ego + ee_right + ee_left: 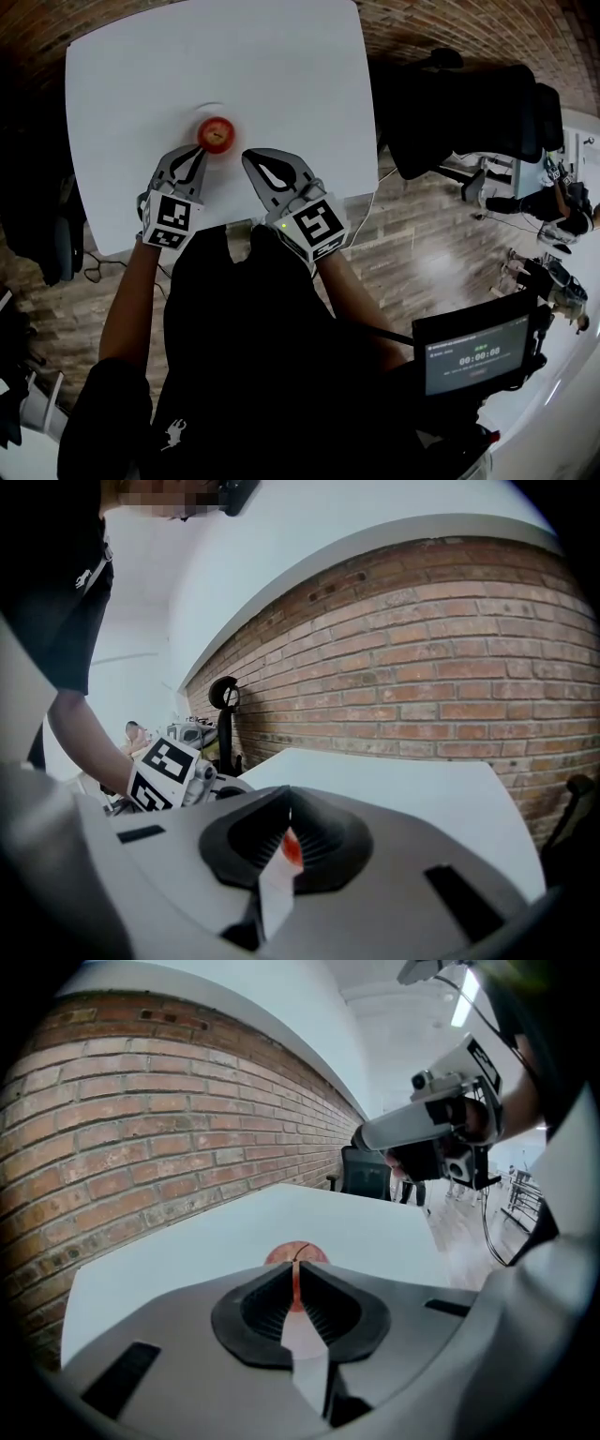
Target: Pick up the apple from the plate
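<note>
A red apple (217, 134) lies on a white plate (214, 105) whose rim hardly stands out from the white table (281, 66). My left gripper (200, 150) is shut and empty, its tips just short of the apple's near side. In the left gripper view the apple (281, 1253) peeks over the closed jaws of that gripper (296, 1265). My right gripper (247, 156) is shut too and holds nothing, a little to the right of the apple. In the right gripper view only a red sliver of apple (292, 850) shows through the slit behind its jaws (288, 794).
The table's near edge runs just under both grippers. A black office chair (450, 103) stands off the table's right side on the wooden floor. A small screen (466, 356) sits at lower right. A brick wall (141, 1129) runs behind the table.
</note>
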{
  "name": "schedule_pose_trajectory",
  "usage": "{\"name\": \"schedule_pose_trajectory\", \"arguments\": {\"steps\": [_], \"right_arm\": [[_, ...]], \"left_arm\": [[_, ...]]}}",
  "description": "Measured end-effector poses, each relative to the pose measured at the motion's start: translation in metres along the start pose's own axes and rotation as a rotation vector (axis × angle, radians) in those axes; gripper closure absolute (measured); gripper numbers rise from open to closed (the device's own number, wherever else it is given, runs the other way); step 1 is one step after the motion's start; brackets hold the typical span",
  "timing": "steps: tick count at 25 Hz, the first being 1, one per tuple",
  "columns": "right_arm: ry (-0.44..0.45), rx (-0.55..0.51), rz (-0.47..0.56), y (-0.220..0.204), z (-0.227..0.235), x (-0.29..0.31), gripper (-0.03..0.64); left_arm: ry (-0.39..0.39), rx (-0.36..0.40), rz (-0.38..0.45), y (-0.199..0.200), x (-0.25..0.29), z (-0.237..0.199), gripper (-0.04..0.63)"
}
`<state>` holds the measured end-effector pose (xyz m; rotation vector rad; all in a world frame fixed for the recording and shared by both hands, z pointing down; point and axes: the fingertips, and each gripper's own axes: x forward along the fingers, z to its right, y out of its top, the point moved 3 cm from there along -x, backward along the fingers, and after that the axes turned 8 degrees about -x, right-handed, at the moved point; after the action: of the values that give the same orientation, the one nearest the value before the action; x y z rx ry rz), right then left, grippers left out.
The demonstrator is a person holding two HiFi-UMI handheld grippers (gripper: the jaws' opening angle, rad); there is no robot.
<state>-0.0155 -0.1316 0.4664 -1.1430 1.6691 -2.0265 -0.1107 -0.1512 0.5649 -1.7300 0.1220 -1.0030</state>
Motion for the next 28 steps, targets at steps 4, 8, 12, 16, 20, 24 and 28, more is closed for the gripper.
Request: {"name": "schedule_pose_trajectory", "arguments": {"steps": [4,8,12,16,20,24,28], "right_arm": [[-0.007,0.01,-0.012,-0.004,0.001,-0.002,0.612],[-0.013,0.012,-0.016,-0.004,0.002,-0.004,0.612],[-0.02,0.011,-0.013,-0.004,0.004,-0.004,0.612],[-0.027,0.017,-0.013,-0.005,0.006,-0.005,0.612],[-0.03,0.021,-0.017,-0.006,0.007,-0.007,0.612],[-0.032,0.024,-0.021,-0.007,0.007,-0.007,0.612],[-0.039,0.021,-0.02,-0.007,0.008,-0.009,0.612]], "left_arm": [[-0.021,0.001,-0.009,-0.002,0.005,0.001,0.552],[-0.029,0.003,-0.019,-0.004,0.008,0.002,0.509],[-0.028,0.003,-0.02,-0.005,0.011,0.002,0.457],[-0.033,-0.001,-0.021,-0.006,0.014,0.002,0.418],[-0.032,-0.007,-0.021,-0.008,0.016,0.001,0.374],[-0.038,-0.009,-0.024,-0.008,0.02,0.002,0.314],[-0.04,-0.005,-0.036,-0.013,0.023,0.004,0.27]]}}
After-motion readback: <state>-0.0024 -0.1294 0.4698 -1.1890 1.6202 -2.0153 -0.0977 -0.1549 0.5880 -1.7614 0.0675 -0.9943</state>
